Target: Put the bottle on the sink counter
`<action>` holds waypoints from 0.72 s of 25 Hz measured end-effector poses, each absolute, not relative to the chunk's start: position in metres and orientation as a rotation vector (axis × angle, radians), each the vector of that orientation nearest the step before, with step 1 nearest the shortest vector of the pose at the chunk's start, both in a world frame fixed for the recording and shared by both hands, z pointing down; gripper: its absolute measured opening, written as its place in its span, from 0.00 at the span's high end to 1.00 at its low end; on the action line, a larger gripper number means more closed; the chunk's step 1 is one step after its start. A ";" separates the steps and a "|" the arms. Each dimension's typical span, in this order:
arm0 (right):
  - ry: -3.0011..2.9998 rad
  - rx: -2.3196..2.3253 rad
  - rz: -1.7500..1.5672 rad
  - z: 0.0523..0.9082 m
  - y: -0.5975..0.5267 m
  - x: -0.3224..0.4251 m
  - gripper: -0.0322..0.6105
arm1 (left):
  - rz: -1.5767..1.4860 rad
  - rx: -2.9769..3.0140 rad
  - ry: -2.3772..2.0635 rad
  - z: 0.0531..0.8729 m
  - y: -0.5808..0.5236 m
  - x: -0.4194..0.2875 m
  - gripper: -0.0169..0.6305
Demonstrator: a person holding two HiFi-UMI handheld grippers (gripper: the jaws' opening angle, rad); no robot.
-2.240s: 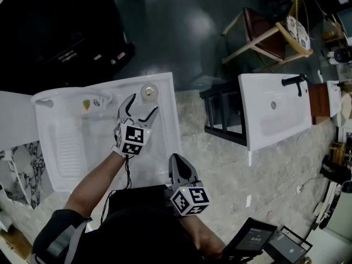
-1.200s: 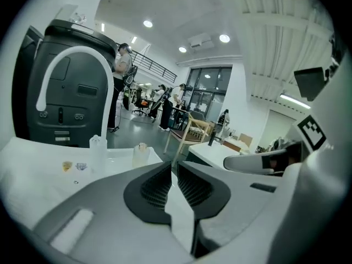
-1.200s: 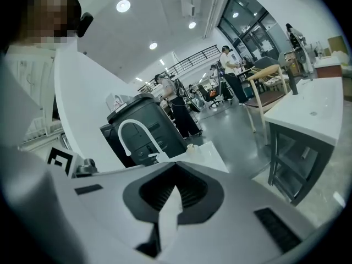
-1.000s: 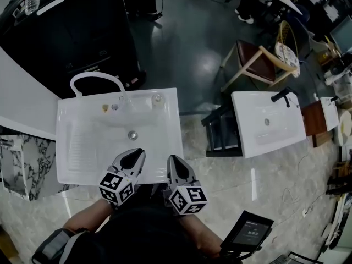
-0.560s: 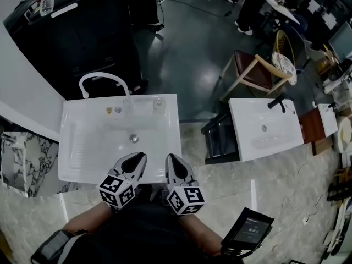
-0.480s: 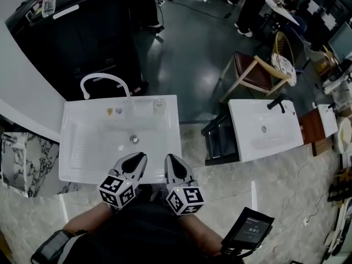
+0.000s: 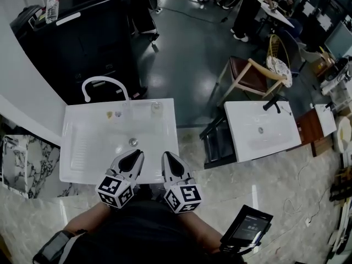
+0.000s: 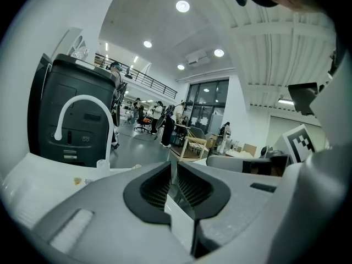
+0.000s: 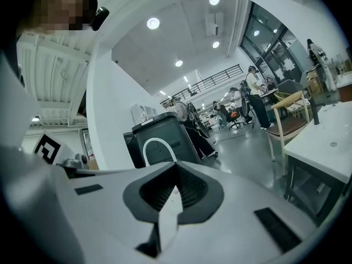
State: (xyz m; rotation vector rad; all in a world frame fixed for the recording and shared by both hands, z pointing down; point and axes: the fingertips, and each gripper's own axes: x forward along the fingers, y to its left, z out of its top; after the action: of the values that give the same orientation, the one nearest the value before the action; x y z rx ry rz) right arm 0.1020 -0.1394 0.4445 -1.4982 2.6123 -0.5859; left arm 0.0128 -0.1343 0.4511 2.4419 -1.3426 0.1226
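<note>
A small clear bottle [image 7: 157, 108] stands upright on the back rim of the white sink counter [image 7: 171, 142], right of the arched white faucet [image 7: 102, 84]. My left gripper [image 7: 138, 153] and right gripper [image 7: 165, 155] hover side by side over the sink's near edge, both shut and empty, well apart from the bottle. In the left gripper view the left gripper [image 8: 173, 172] has its ribbed pads together, with the faucet [image 8: 82, 100] beyond. In the right gripper view the right gripper [image 9: 176, 175] is also closed on nothing.
A second white sink [image 7: 261, 131] with a black tap stands to the right, and a dark rack [image 7: 217, 142] fills the gap between the sinks. A wooden chair [image 7: 250, 73] and a black cabinet [image 7: 82, 32] stand behind. A tablet [image 7: 247, 230] sits at the lower right.
The left gripper, earlier open beside the bottle at the sink's back rim, has drawn back to the near edge and shut. Both grippers have risen a little. The bottle stays on the counter.
</note>
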 end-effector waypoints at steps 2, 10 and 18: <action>2.606 -1.495 -0.566 0.441 -0.139 0.102 0.96 | 0.117 2.447 -1.367 0.448 -0.134 0.009 0.92; 2.626 -1.457 -0.579 0.444 -0.135 0.095 0.96 | 0.119 2.420 -1.402 0.451 -0.129 0.002 0.92; 2.630 -1.455 -0.597 0.447 -0.135 0.096 0.96 | 0.119 2.407 -1.407 0.454 -0.130 0.002 0.92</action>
State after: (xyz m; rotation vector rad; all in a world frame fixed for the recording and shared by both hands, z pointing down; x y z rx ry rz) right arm 0.0956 -0.1349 0.4471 -1.4552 2.6296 -0.5968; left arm 0.0021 -0.1301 0.4535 2.4070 -1.4073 0.1190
